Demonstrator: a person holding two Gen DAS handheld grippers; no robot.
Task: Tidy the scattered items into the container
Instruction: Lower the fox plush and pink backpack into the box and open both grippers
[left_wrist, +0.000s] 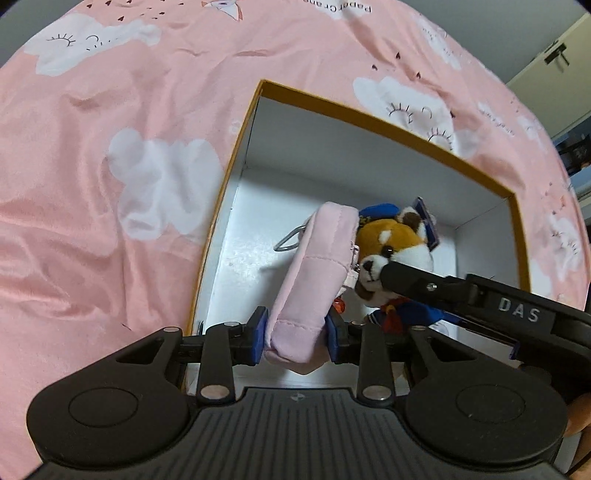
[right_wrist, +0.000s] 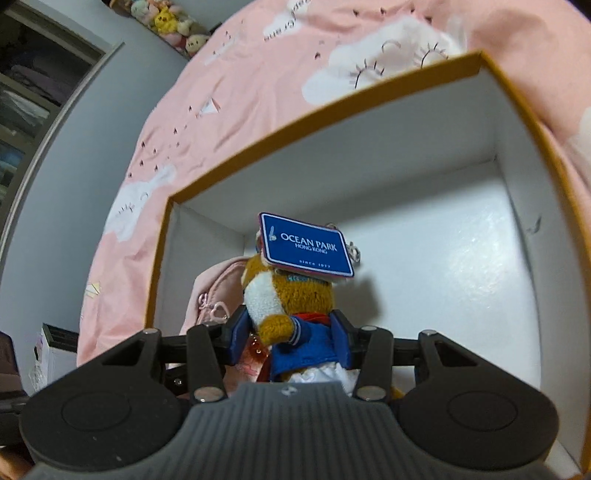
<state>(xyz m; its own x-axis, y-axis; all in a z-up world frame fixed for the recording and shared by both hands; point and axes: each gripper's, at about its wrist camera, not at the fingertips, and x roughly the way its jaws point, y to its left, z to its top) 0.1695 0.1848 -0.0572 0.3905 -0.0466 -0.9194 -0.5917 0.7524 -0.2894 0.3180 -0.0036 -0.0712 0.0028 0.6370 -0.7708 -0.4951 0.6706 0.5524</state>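
Pink cloud-print bedding (left_wrist: 110, 184) carries an open box (left_wrist: 236, 147) with an orange rim and white inside. Both grippers hang over its near end, each loaded. The left gripper (left_wrist: 297, 334) is clamped on a pink pouch (left_wrist: 317, 266), the right gripper (right_wrist: 288, 339) on a plush dog (right_wrist: 291, 306) with a blue tag (right_wrist: 306, 245); the two items sit touching, above the box floor. To finish well, I would lower each until it rests on the floor, keeping them off the near-left wall, then part the jaws and lift straight out, so the tag and keyring do not snag.
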